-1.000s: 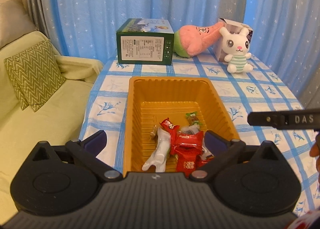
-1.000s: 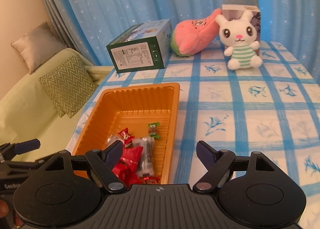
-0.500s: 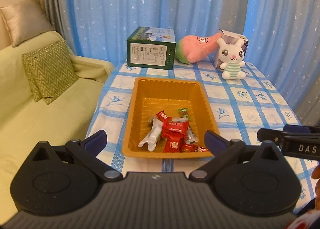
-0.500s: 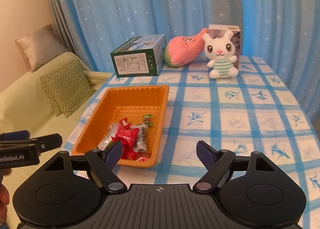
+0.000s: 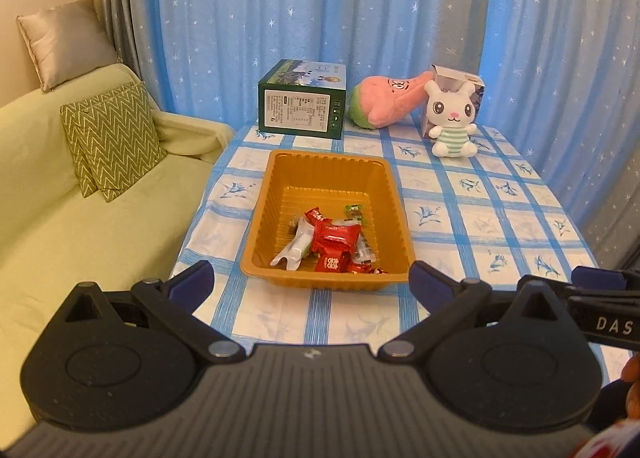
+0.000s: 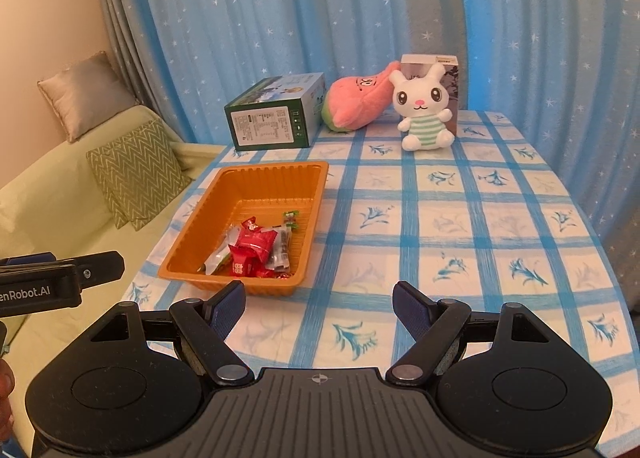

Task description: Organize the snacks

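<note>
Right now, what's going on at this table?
A person holds a gripper in each hand over the table. The left gripper and right gripper are both open and empty, short of the orange tray. The snacks lie heaped at the tray's near end. No snacks show on the cloth outside it. A green box, a pink plush and a bunny sit at the far edge, untouched.

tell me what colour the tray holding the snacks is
Orange; the tray shows best in the left wrist view.
</note>
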`<control>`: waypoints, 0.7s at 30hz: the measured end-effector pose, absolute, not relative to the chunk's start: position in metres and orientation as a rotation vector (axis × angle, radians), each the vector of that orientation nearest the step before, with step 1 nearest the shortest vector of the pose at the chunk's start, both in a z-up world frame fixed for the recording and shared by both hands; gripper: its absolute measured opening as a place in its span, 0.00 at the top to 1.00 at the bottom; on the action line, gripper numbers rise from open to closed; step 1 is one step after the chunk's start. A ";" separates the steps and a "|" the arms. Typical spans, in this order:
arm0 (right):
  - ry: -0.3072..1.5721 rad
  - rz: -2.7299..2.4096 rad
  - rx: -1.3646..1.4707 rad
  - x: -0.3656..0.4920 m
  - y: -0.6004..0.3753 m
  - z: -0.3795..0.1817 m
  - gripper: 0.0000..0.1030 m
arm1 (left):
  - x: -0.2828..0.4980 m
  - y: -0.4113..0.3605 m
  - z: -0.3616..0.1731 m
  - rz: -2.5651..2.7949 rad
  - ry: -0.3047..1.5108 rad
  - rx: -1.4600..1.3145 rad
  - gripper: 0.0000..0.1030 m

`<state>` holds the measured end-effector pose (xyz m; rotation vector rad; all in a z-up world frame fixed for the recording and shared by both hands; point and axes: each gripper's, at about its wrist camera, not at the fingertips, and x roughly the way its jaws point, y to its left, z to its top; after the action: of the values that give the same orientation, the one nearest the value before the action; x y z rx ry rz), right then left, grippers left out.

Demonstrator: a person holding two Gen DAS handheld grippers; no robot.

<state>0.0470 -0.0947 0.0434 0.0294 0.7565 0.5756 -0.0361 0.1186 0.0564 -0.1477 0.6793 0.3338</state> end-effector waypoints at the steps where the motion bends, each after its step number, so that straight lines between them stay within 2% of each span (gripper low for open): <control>1: 0.755 0.574 0.030 0.045 -0.097 0.044 0.22 | -0.038 0.116 0.057 0.336 0.680 -0.140 0.00; 21: 0.764 0.594 0.008 0.022 -0.100 0.044 0.22 | -0.063 0.109 0.048 0.343 0.699 -0.108 0.00</control>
<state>0.0224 -0.0996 0.0439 0.0077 0.7638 0.5943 -0.0630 0.1087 0.0477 -0.1077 0.6988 0.3429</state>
